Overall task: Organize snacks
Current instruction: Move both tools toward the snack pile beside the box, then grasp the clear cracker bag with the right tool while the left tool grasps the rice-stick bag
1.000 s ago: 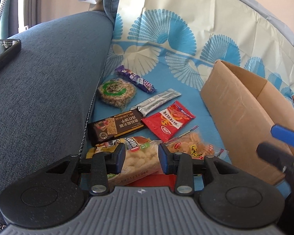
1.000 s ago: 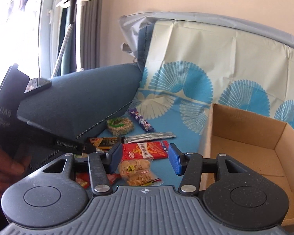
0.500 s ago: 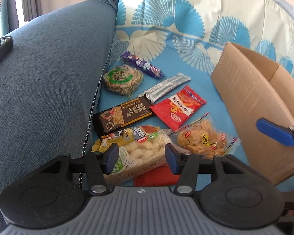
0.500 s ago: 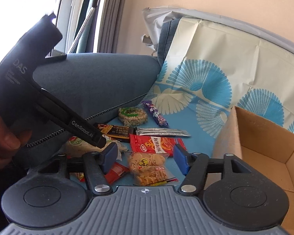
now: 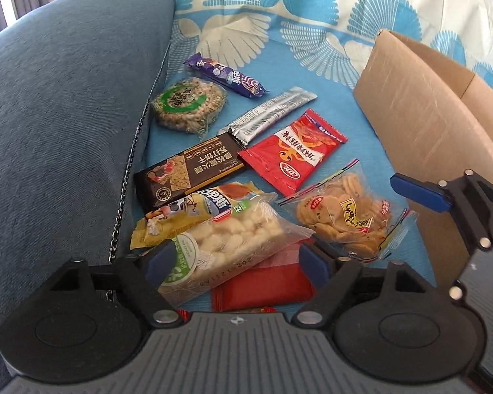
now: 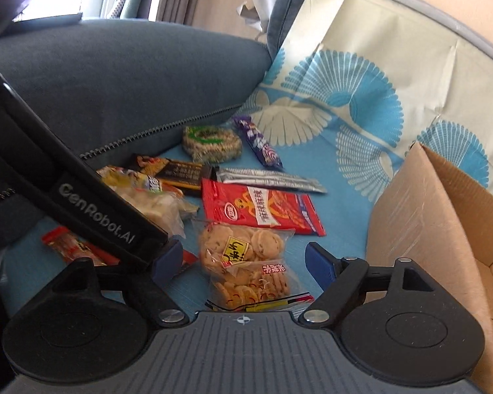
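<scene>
Lying on the blue patterned cloth [image 5: 332,75], the puffed-snack bag [image 5: 226,246] sits between the spread fingers of the left gripper [image 5: 236,262], which grips nothing. The cookie bag [image 6: 246,259] lies between the released fingers of the right gripper [image 6: 246,262]. At 2 o'clock stands the cardboard box [image 6: 443,216].

White lettering "GenRobot.AI" runs along the black arm of the left claw [image 6: 98,216]. The dark brown cracker bar [image 5: 190,170] carries small print reading "BLACK TRUFFLE" beside Chinese characters. The clear puffed-snack pack [image 5: 226,246] shows stamped digits near its end, too distorted to read surely. Other wrappers bear Chinese or Japanese characters.
</scene>
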The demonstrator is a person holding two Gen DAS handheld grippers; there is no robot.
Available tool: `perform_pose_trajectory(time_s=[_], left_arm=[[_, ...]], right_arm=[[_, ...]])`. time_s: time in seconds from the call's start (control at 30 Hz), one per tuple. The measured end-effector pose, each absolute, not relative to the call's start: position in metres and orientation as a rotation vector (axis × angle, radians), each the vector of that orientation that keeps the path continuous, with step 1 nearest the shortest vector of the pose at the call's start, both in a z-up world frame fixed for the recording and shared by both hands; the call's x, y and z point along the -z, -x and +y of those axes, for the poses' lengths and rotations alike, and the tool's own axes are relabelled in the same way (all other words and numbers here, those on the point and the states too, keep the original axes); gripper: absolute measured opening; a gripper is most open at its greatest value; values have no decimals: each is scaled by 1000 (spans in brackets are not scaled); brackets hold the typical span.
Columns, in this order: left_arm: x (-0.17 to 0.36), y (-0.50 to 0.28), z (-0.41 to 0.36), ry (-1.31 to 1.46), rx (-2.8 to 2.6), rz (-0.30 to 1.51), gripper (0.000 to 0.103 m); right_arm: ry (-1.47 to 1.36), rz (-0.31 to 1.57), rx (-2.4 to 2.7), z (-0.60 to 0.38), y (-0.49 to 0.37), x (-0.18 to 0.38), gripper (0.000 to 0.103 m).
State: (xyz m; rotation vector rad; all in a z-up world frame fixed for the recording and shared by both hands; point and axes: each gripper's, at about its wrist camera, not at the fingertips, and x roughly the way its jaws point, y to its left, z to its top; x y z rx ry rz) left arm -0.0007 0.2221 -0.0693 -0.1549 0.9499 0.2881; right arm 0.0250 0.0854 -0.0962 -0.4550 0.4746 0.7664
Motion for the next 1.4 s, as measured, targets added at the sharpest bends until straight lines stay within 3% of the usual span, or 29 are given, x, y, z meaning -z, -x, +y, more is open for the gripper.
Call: perform_pose_trajectory(time_s=[0.13,0.2,0.27,0.37,0.9,1.07,1.4], left_arm=[[70,-1,222,159,-291,947,87],[71,-3,222,161,-294,945,87],[71,-3,221,161,-300,943,87],[70,-3,222,166,-302,939,87],[65,8,220,196,-305,916,87],[67,-1,217,163,-304,946,92],[83,-23,210,34,-391,974,92]], right_arm=[[458,527,-752,89,-35,104,81],[461,540,-750,88,-37,106,76],[460,546,-763,87,-38,107,61],[453,528,-771,82,-36,105,58],[503,559,-832,44,29,71,56],[515,536,-860,31,56,57,57],[536,590,-848,25,62,76,57]])
